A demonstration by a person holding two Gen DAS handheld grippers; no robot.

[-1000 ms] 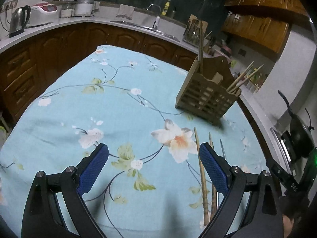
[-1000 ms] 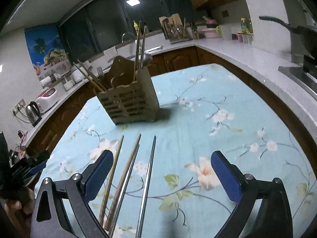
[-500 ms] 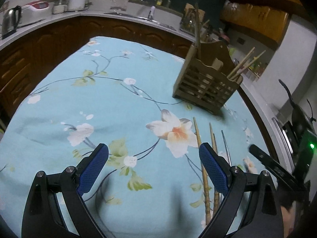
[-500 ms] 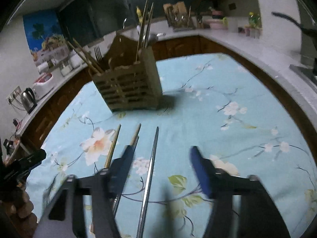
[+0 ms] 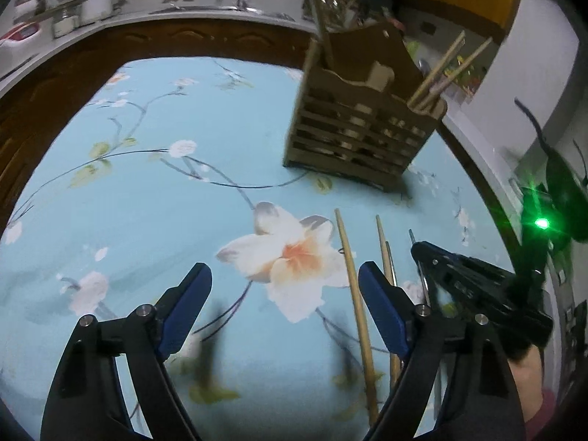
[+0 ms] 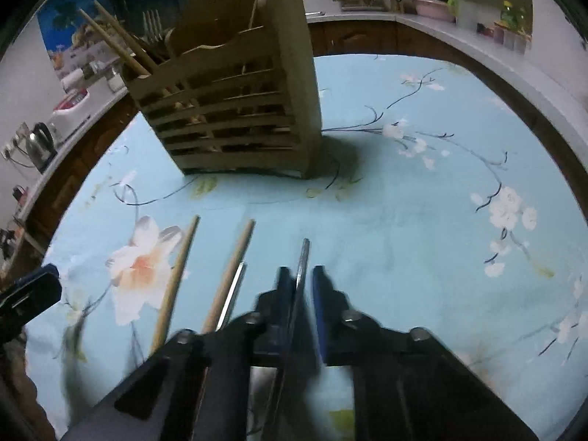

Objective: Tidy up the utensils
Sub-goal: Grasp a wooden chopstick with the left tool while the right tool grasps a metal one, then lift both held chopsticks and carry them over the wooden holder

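Observation:
A slatted wooden utensil holder stands on the blue floral tablecloth with chopsticks and forks in it. In front of it lie two wooden chopsticks and a thin metal one. My right gripper is shut on another metal chopstick, which still lies low over the cloth. My left gripper hovers over the big flower, its jaws closing. The leftmost wooden chopstick lies just inside its right finger, untouched. The right gripper shows beside it.
A white counter on brown cabinets curves around the table, with a kettle, jars and a sink. A black pan sits at the right past the table edge. Bare cloth stretches to the left of the holder.
The right gripper has dropped forward and shut on the metal chopstick. The left gripper has moved toward the holder and chopsticks, its jaws narrowing slightly.

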